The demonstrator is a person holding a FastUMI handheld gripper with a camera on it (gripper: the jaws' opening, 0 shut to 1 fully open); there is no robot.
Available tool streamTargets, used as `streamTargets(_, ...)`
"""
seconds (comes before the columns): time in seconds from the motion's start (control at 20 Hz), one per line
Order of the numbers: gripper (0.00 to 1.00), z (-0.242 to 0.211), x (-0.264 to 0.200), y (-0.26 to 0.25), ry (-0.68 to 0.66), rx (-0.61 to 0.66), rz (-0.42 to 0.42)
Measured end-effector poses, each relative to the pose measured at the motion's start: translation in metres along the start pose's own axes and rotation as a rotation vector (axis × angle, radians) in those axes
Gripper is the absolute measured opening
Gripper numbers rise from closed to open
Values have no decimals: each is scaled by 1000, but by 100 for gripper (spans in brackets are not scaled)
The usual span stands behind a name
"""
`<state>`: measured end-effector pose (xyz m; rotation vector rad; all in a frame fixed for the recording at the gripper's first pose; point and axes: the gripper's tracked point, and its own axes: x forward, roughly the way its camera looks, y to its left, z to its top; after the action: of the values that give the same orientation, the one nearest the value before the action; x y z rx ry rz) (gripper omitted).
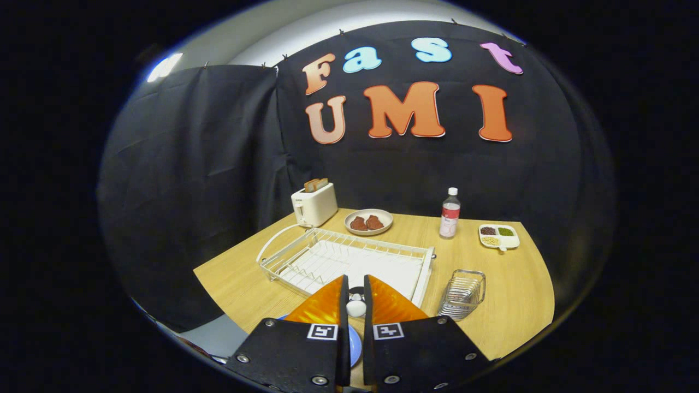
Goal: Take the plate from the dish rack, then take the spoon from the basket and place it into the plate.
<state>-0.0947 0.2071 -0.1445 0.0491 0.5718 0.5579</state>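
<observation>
Spoon [356, 307] pinched between nearly closed jaws above blue plate [355, 345].
Beyond jaws on counter [508, 305]: white dish rack [349, 261], wire basket [463, 293] to its right, then toaster [314, 204], bottle [450, 213].

Light wooden table [508, 305] | white wire dish rack [349, 259] | clear wire basket [463, 293] | white toaster [314, 204] | beige plate of meat [368, 221] | clear plastic bottle [450, 214] | white divided condiment dish [499, 236] | blue plate [355, 345]

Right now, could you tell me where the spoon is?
The spoon sits pinched between the gripper fingers, above the blue plate, just in front of the dish rack.
</observation>
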Motion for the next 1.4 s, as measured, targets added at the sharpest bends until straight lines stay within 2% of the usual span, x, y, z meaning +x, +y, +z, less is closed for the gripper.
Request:
streamTargets(0.2, 9, -28, 7, 35, 55, 6, 101)
streamTargets(0.35, 10, -62, 19, 48, 113, -1, 114)
streamTargets(0.5, 10, -88, 25, 67, 161, 12, 163)
streamTargets(0.7, 10, -105, 35, 74, 170, -60, 190)
streamTargets(1.0, 10, -103, 52, 62, 147, -71, 176)
streamTargets(1.3, 18, -133, 46, 41, 230, -42, 118)
streamTargets(1.4, 24, -129, 39, 32, 225, -29, 95)
